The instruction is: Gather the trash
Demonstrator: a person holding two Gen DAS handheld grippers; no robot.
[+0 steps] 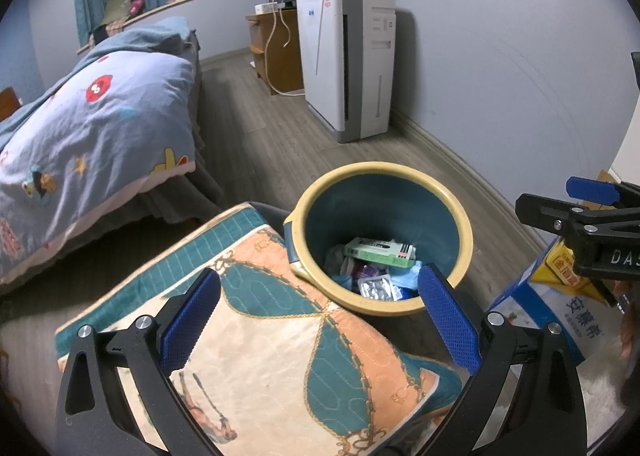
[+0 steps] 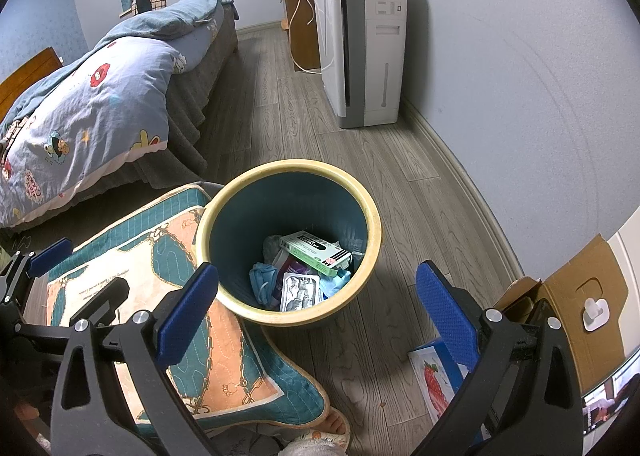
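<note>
Inside the yellow-rimmed teal wastebasket (image 2: 362, 211) lay a green medicine box (image 2: 316, 248) and a foil blister pack (image 2: 300, 290), ahead of the wide-open, empty left gripper (image 1: 320, 316) and right gripper (image 2: 318, 308).

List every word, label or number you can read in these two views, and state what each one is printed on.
"DAS": on the right tool's black body, cut off by the frame edge.
"安慕希": on the blue carton.
Green box in the bin: print too blurred to read.
</note>
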